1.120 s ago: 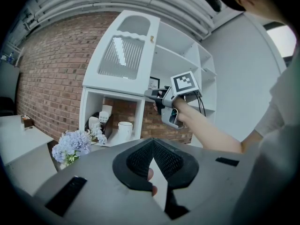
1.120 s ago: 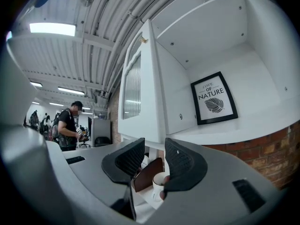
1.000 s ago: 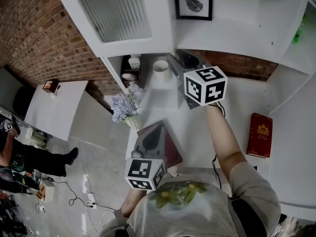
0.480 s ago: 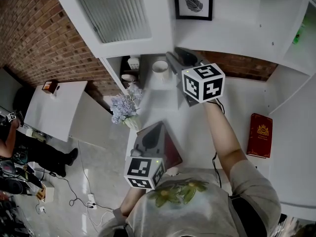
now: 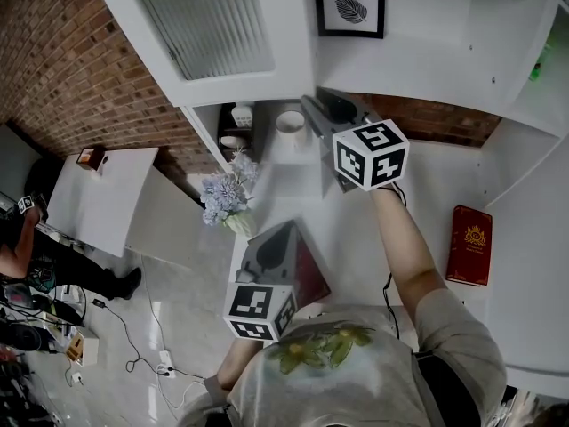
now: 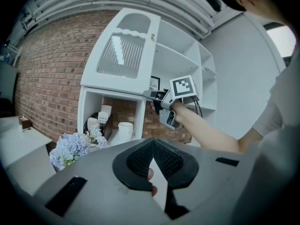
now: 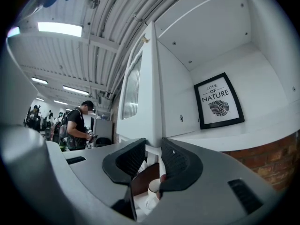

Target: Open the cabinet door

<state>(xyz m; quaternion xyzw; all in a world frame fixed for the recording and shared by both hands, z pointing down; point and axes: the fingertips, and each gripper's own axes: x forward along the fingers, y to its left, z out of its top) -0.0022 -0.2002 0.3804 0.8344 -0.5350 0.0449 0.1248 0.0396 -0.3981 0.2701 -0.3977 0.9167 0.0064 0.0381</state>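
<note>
So the cabinet door is swung wide open, its ribbed glass panel facing out and away from the shelf behind it. The right claw is pinched onto the door's bottom edge, and the white panel sits right between the two pads. The left claw hangs well below the door, tips closed together with nothing in them. A framed print stands on the shelf just behind the door. A white mug is in the open nook right under the door. Further below the door there's a bunch of pale blue flowers on the desk.
</note>
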